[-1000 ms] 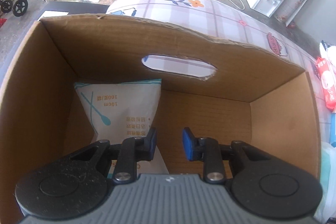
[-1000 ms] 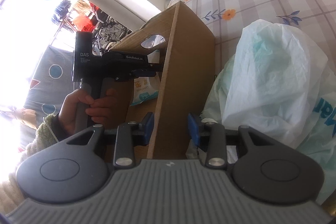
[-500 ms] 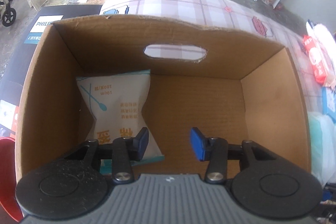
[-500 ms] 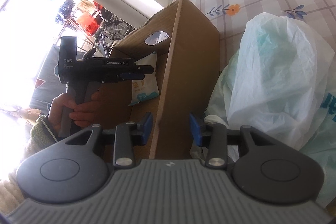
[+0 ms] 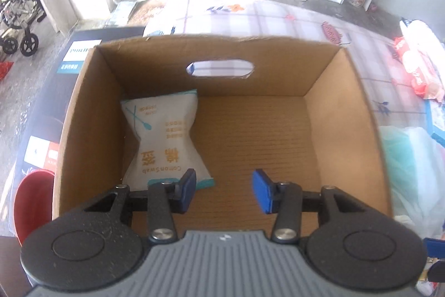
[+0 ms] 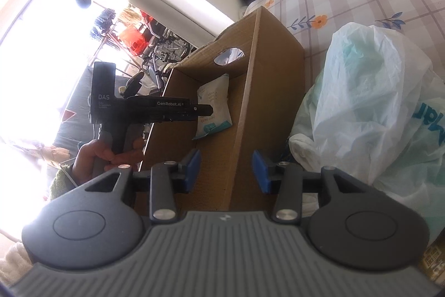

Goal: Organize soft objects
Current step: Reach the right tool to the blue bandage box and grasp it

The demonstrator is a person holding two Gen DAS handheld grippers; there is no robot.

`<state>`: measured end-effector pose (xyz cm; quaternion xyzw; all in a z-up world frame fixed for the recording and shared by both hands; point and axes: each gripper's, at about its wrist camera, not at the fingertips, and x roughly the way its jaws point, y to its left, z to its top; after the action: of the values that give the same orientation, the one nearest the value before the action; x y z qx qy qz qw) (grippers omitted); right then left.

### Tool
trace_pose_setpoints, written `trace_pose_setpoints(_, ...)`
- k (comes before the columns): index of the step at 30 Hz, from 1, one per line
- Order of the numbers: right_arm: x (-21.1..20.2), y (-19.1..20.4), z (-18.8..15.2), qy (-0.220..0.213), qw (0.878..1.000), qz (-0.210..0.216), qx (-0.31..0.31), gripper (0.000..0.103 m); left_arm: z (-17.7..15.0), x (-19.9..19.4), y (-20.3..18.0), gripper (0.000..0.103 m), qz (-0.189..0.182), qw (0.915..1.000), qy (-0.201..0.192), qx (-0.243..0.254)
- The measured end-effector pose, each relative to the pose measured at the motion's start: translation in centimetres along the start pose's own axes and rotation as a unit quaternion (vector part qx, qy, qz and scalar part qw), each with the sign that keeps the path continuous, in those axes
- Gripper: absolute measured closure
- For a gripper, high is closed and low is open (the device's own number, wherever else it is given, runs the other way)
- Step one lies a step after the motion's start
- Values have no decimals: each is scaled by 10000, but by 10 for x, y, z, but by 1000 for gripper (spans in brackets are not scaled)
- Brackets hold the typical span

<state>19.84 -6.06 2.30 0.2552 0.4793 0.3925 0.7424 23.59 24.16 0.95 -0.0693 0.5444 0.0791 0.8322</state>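
**Swab packet boxed, soft bag waits at your right**

Your left gripper (image 5: 224, 191) hangs over the cardboard box (image 5: 345, 113), fingers apart and empty; the cotton swab packet (image 5: 164, 141) lies on the box floor, ahead and left of its fingertips. Your right gripper (image 6: 225, 171) straddles the box's near wall, jaws opening, pads off the cardboard. Just to its right slumps the plastic bag (image 6: 370, 91): likely light, limp and slippery, so pinch a gathered fold, not the smooth face.
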Motion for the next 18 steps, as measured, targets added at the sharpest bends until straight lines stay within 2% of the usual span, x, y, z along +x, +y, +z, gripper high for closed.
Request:
trace_pose_setpoints(4,-38,-3,-3,-356,9994,55,-14,60,1,-41,-45,46,-317,9976,-519,334)
trace_pose_setpoints(8,-92,-18,0,-894,9959,-148,65,57,2,-67,-115,33,-724,9892,-892,910)
trace_pose_setpoints(13,-168,-57,13,-1684,9818,-791,382,48,6,-66,-203,13,-1200,9760,-979,1532)
trace_pose_setpoints(15,-193,-79,24,-1936,9735,-1102,514,38,9,-56,-238,11,-1322,9710,-945,1752)
trace_pose_setpoints(18,-219,-109,41,-2110,9619,-1568,748,32,15,-34,-285,10,-1496,9645,-817,2018)
